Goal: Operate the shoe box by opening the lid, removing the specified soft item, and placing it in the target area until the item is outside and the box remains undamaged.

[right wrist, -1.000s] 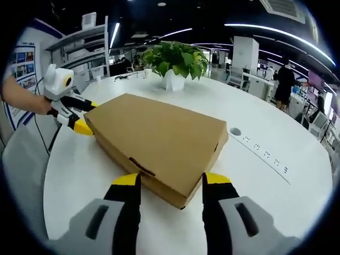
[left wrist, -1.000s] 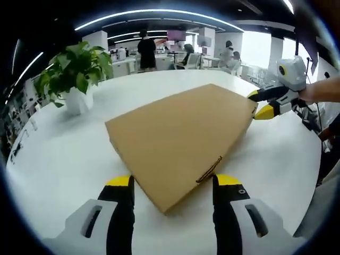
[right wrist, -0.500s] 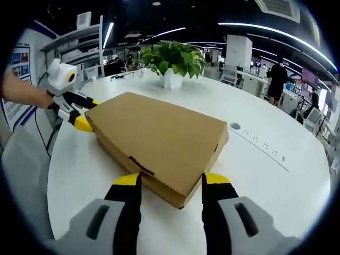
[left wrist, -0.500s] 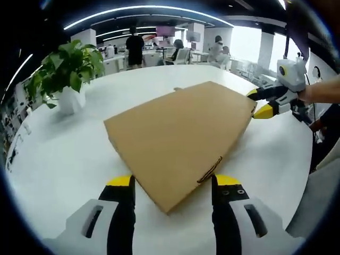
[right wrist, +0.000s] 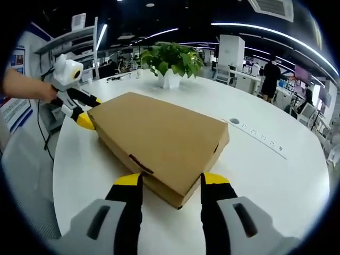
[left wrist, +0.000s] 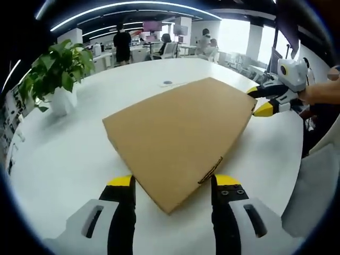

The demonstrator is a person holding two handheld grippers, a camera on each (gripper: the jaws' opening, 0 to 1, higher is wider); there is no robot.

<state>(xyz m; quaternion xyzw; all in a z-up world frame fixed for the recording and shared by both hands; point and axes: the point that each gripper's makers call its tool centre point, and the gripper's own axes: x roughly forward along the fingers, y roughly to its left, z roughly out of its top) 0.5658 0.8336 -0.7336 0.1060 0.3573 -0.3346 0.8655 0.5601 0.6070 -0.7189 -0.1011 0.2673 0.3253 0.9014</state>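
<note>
Nothing has shifted but the cameras: shoe box (left wrist: pixel 180 138) lies shut on the white table (left wrist: pixel 64 159), diagonal corners inside the wide-open, empty jaws of left gripper (left wrist: pixel 172 183) and right gripper (right wrist: pixel 166 181). Lid-opening is pending; next, close and lift gently.

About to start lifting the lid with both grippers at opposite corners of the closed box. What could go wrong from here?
1. Both the left gripper and the right gripper straddle corners of the shoe box with jaws open; closing there may crush the cardboard.
2. Lifting one corner faster could twist or tear the lid.
3. The box lies on a smooth white table; it may slide towards the potted plant.
</note>
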